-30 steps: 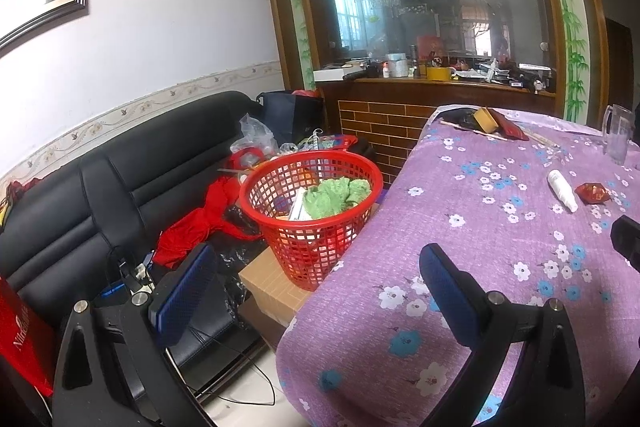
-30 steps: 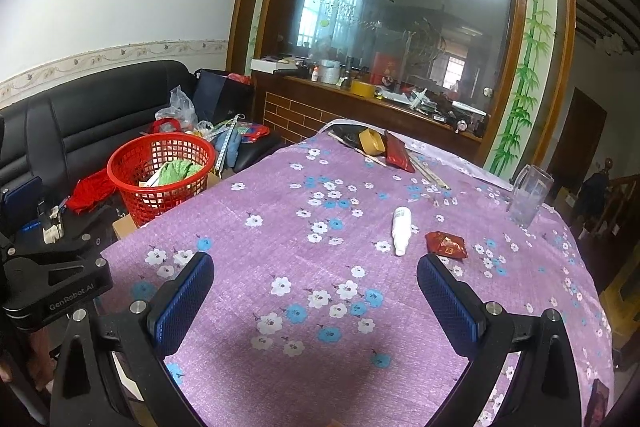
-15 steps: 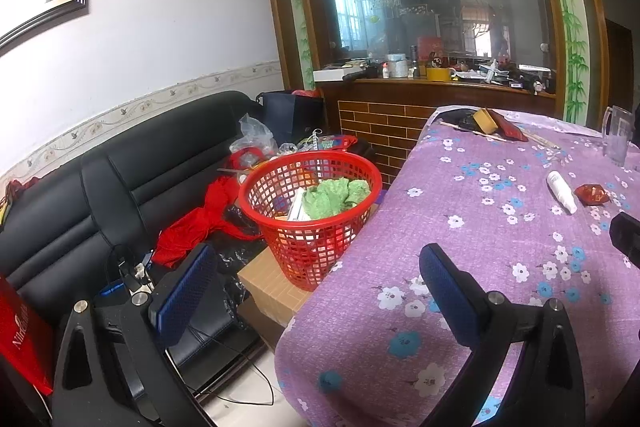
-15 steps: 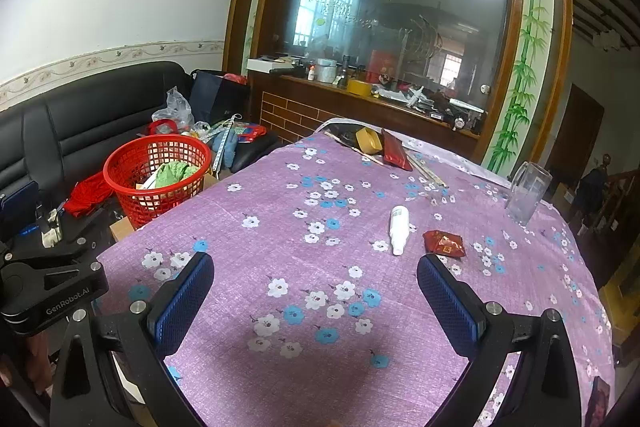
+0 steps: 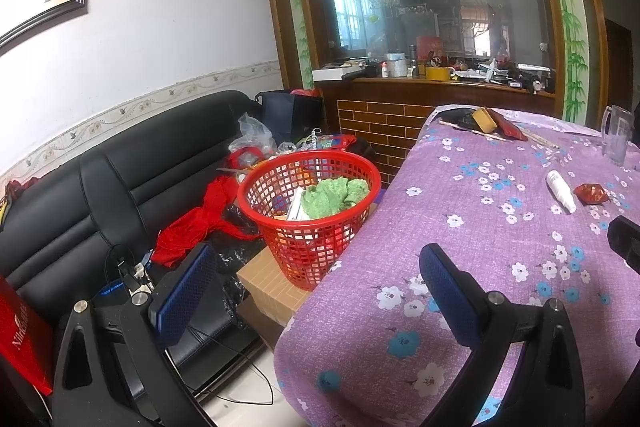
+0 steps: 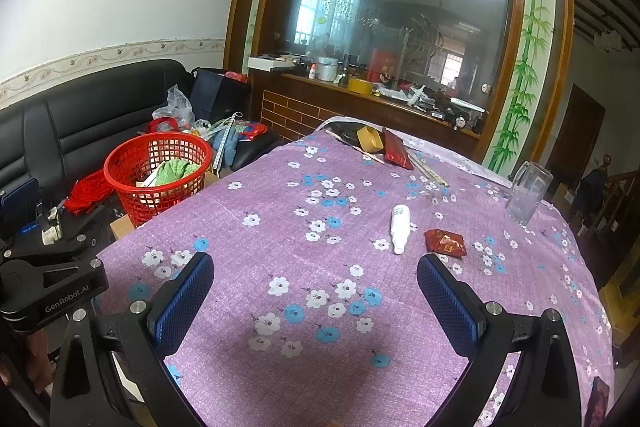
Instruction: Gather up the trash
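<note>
A small white bottle (image 6: 400, 227) lies on the purple flowered tablecloth (image 6: 280, 227), with a red crumpled wrapper (image 6: 445, 241) just right of it. Both also show in the left wrist view, the bottle (image 5: 561, 190) and the wrapper (image 5: 591, 193). A red mesh basket (image 5: 310, 219) holding green cloth and papers stands on a cardboard box beside the table's left edge; it also shows in the right wrist view (image 6: 158, 175). My right gripper (image 6: 316, 301) is open and empty above the near table. My left gripper (image 5: 316, 293) is open and empty over the table's left edge.
A glass mug (image 6: 528, 197) stands at the table's right. A yellow box (image 6: 370, 139), a red packet (image 6: 396, 149) and sticks lie at the far end. A black sofa (image 5: 120, 187) with red cloth and bags is left of the basket.
The right gripper has moved slightly forward over the table, so the bottle and wrapper appear a little nearer. The left gripper has barely moved.
</note>
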### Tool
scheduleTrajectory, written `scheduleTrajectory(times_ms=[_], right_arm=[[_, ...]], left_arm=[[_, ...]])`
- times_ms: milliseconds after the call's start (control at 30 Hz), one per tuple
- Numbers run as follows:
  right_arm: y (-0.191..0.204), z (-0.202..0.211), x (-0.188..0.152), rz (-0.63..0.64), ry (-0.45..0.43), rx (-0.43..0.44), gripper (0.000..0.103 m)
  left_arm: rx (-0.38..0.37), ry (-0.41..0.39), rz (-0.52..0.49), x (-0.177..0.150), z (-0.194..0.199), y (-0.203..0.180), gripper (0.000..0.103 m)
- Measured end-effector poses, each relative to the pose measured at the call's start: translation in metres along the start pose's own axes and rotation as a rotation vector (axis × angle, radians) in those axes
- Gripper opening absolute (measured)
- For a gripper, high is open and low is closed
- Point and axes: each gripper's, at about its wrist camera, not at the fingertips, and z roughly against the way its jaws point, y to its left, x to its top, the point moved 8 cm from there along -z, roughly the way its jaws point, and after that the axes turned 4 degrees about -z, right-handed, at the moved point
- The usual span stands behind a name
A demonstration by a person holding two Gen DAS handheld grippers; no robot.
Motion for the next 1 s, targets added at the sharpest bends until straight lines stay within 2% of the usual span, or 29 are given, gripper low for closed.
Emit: scheduleTrajectory(times_ms=[567, 733, 833, 933, 1000], right_arm=[[-0.009, -0.005, -0.006, -0.021, 0.018, 0.0, 0.103], [-0.037, -0.018, -0.015, -0.084, 0.06, -0.014, 0.103], [-0.086, -0.034, -0.031, -0.168, 0.118, -0.092, 0.103], [-0.145, -0.047, -0.05, -0.285, 0.184, -0.173, 0.103], [-0.194, -0.057, -0.07, -0.355, 0.241, -0.261, 0.103]], left_arm=[[-0.012, 0.001, -0.027, 0.001, 0.001, -0.015, 0.101], [-0.048, 0.004, -0.069, 0.01, -0.003, -0.04, 0.101], [-0.149, 0.044, -0.134, 0.018, -0.011, -0.086, 0.101], [-0.289, 0.125, -0.182, 0.017, -0.021, -0.142, 0.101], [-0.389, 0.203, -0.213, 0.012, -0.031, -0.19, 0.101]])
